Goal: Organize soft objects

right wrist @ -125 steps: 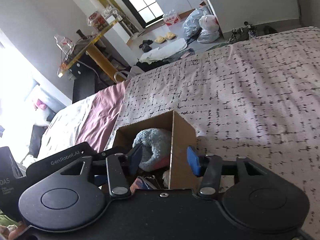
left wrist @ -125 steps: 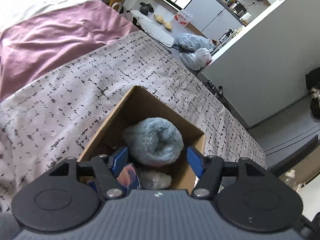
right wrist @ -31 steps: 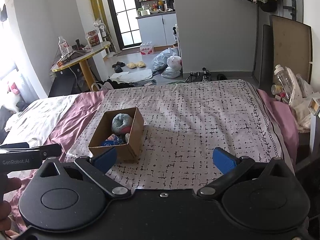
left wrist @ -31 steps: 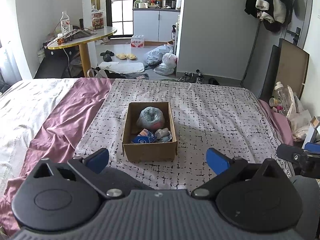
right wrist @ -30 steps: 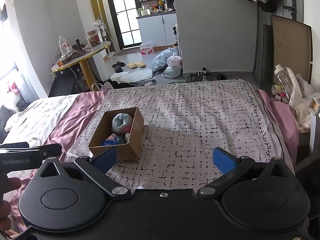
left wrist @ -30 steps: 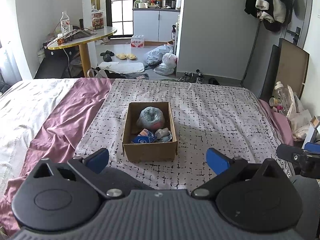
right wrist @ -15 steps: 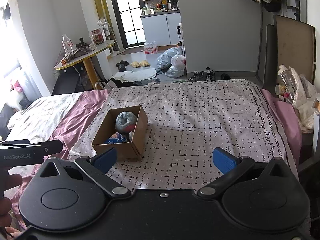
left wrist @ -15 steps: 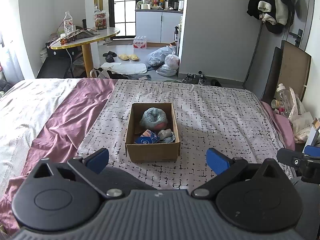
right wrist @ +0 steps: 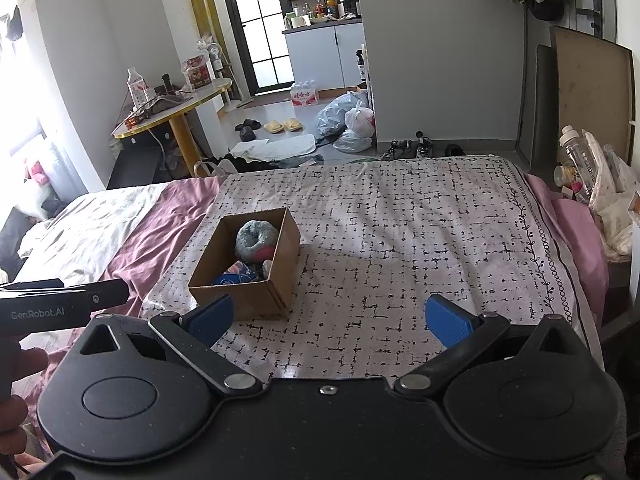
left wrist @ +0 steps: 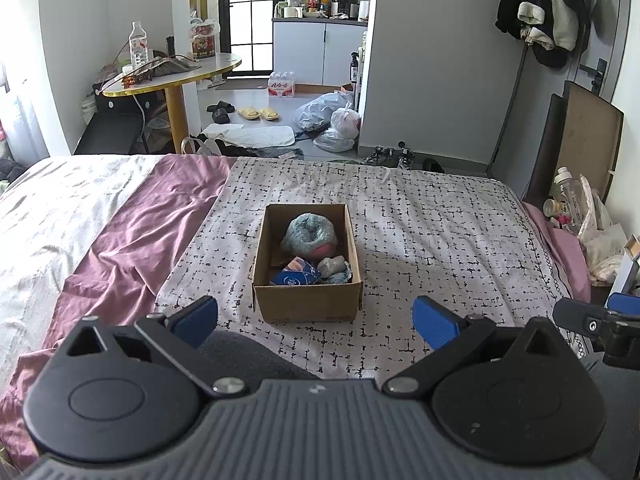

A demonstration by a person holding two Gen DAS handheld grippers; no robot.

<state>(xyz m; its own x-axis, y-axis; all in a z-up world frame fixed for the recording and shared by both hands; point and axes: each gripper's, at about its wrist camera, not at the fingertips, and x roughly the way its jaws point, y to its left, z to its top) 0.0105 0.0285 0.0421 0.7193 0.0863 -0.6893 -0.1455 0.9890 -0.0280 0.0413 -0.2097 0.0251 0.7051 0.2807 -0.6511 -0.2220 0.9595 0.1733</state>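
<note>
Blue rubber pads tip both grippers, and both sets of fingers are spread wide apart with nothing between them. Nearest the viewer, the left gripper (left wrist: pixel 315 322) hovers low over the foot of a bed, its black arms fanned out to either side. The right gripper (right wrist: pixel 328 324) hangs the same way, just to the right of it — its blue pad (left wrist: pixel 624 305) peeks in at the far right edge of the left view, and the left tool's black bar shows at the left edge of the right view.

Beyond the fingers lies a white bedspread (left wrist: pixel 440 236) printed with small black dashes. A cardboard box (left wrist: pixel 307 303) sits on it, open at the top, well apart from both grippers. Inside the box, at the far end, rests a fluffy grey-blue rolled towel (left wrist: pixel 308 234) with a bit of pink showing beneath it. At the near end lie a blue packet (left wrist: pixel 295 276) and a small grey bundle (left wrist: pixel 334 266), touching each other.

Left of the bedspread, a mauve sheet (left wrist: pixel 132 240) is rumpled over a pale one.

Farther off, past the bed, stand a round yellow-legged table (left wrist: pixel 172 80) and plastic bags (left wrist: pixel 332 120) on the floor — then a kitchen doorway.
</note>
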